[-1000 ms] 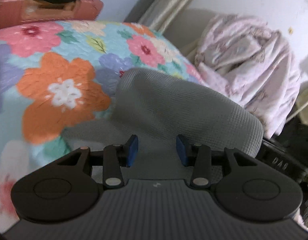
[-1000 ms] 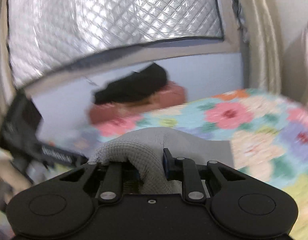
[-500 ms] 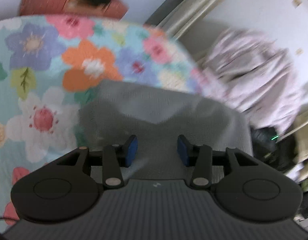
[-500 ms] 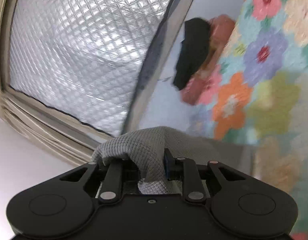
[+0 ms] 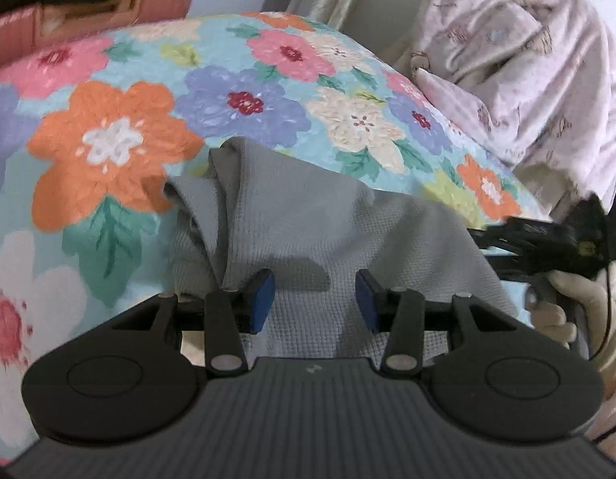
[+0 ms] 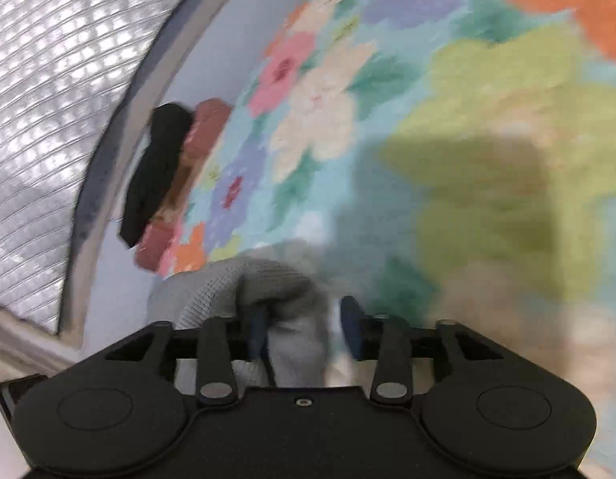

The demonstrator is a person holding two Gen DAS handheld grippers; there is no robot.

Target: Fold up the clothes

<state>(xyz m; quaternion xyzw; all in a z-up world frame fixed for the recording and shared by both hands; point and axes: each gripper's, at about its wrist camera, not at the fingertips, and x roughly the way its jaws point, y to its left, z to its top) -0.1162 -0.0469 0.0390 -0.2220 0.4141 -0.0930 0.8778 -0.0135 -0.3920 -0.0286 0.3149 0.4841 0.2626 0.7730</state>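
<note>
The grey garment (image 5: pixel 308 235) is seen spread on the floral bedcover (image 5: pixel 120 147) under and ahead of the left gripper (image 5: pixel 313 305), whose jaws stand apart over it, while a bunched fold lies between the opening jaws of the right gripper (image 6: pixel 304 329).

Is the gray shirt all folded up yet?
Not yet. The gray waffle-knit garment already has one side flap folded over on the flowered bedspread. The right gripper is opening its jaws with a bunch of that gray cloth between them. The left gripper hovers open above it. It looks lumpy, so smoothing and more folds probably remain.
</note>
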